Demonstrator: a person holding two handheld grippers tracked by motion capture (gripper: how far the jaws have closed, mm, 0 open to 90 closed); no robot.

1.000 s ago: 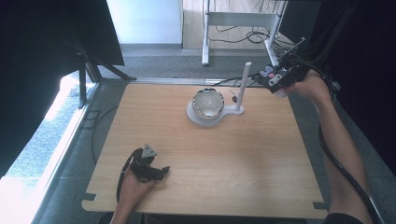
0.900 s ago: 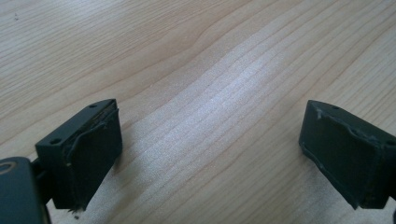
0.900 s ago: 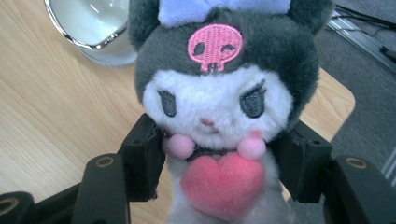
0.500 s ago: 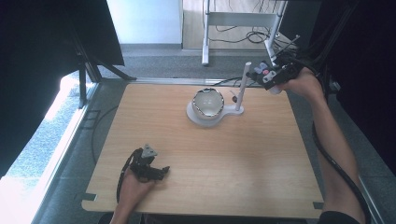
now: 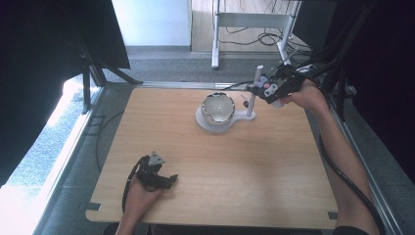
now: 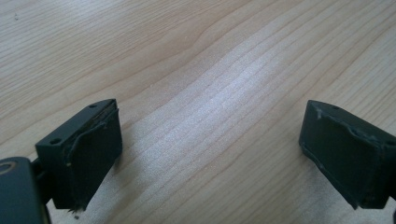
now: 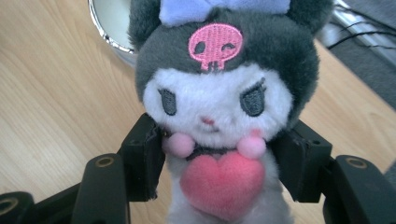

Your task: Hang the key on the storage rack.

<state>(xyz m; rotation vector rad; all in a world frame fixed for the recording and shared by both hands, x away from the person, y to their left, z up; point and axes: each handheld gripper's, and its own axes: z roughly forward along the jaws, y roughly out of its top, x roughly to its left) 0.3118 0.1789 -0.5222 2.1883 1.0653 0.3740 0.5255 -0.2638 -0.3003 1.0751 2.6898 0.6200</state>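
Note:
My right gripper (image 5: 259,88) is raised over the table's far right, shut on a small plush toy (image 7: 215,112): white face, dark grey hood with a pink skull, purple bow, pink heart on its chest. The black jaws squeeze its body from both sides. In the high view the plush toy (image 5: 266,87) hangs just right of a white post (image 5: 254,90). That post rises from a white stand (image 5: 240,117) carrying a shiny metal bowl (image 5: 219,107). My left gripper (image 5: 164,180) rests on the wood near the front left, open, with bare tabletop between its pads (image 6: 88,149).
The wooden table (image 5: 220,166) has broad bare room across its middle and front right. A cable (image 5: 342,171) trails along the right forearm. Beyond the far edge stand a white frame (image 5: 244,22) and floor cables. Dark panels flank both sides.
My right gripper has carried the plush toy leftward, from beyond the table's far right corner to beside the white post. The left gripper has stayed put.

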